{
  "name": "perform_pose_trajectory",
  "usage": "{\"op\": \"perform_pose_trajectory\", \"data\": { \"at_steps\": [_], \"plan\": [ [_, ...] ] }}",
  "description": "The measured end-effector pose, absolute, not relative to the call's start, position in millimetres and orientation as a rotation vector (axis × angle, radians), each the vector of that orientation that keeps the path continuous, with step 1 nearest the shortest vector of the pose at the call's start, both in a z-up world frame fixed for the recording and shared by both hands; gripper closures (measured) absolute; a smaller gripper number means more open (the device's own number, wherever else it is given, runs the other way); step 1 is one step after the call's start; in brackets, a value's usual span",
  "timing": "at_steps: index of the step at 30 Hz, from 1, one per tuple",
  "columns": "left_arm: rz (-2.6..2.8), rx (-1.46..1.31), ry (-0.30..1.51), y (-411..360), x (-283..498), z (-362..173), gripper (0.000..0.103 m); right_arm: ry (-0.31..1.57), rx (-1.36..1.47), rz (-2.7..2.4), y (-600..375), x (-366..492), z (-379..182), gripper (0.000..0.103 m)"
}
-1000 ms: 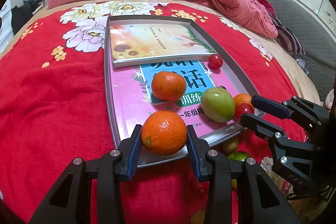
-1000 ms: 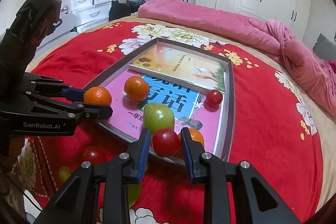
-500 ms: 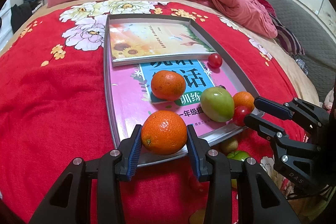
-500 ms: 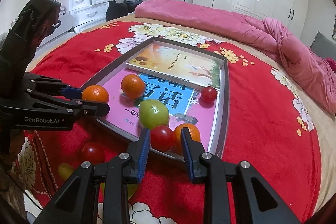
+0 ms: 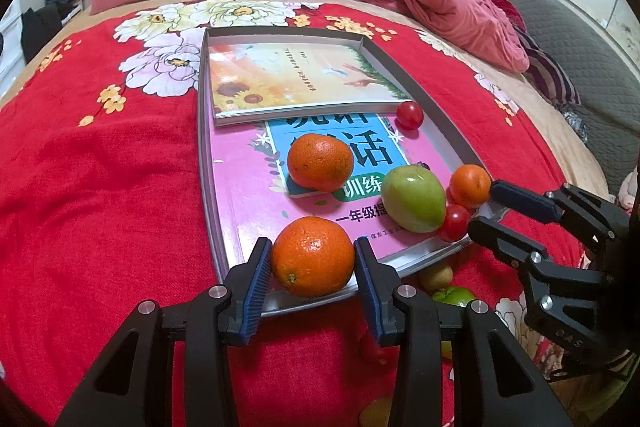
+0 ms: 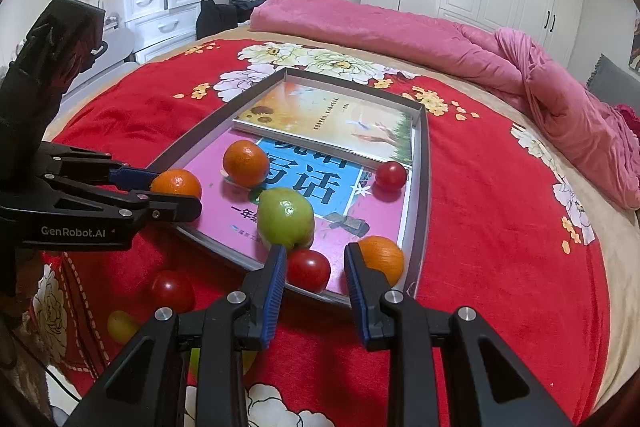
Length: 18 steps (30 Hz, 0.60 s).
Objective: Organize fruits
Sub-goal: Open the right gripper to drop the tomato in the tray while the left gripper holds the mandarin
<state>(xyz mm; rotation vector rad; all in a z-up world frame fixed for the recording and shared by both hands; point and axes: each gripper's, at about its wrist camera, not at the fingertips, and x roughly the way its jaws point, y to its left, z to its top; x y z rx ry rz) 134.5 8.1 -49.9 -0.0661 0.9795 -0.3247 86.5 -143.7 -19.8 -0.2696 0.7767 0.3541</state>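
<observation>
The big red bed cover (image 5: pixel 100 187) with flowers fills most of both views. On it lies a flat gray tray (image 5: pixel 204 131). A pink book (image 5: pixel 240 195) covers the near part of the tray, and a sunflower book (image 5: pixel 296 79) lies at the far end.

The left gripper (image 5: pixel 314 255) points down at a slant over the near edge of the tray. Its two blue pads (image 5: pixel 260 267) are clamped on a big orange (image 5: pixel 314 259), one pad on each side. The orange sits right at the near edge.

The right gripper (image 6: pixel 316 259) also slants down, at the near right corner of the tray. Its pads stand a little apart. A red tomato (image 6: pixel 308 270) lies between them in the tray, and there is a gap on its right side.

A green fruit (image 6: pixel 285 217) sits just behind the tomato. A small orange (image 6: pixel 380 257) is in the near right corner, just beside the right pad. Another orange (image 5: pixel 320 167) rests in the middle of the pink book. A second tomato (image 5: pixel 409 115) is by the right edge, next to the sunflower book. One more tomato (image 6: pixel 172 291) and a yellow-green fruit (image 6: pixel 122 325) lie on the bed cover, outside the tray.

A second ago the right pads squeezed the tomato tight. Now they have let go a bit and the tomato lies lower in the tray. The left gripper and its orange look the same as before.
</observation>
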Motion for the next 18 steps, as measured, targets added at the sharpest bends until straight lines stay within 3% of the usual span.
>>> {"op": "perform_pose_trajectory", "data": {
  "at_steps": [3, 18],
  "plan": [
    [-0.325, -0.068, 0.980, 8.2, 134.1, -50.4, 0.060, 0.772, -0.260, 0.356, -144.1, 85.7, -18.5, 0.062],
    [-0.324, -0.069, 0.978, 7.9, 130.8, -47.9, 0.059, 0.770, -0.241, 0.342, -147.3, 84.0, -11.8, 0.055]
  ]
}}
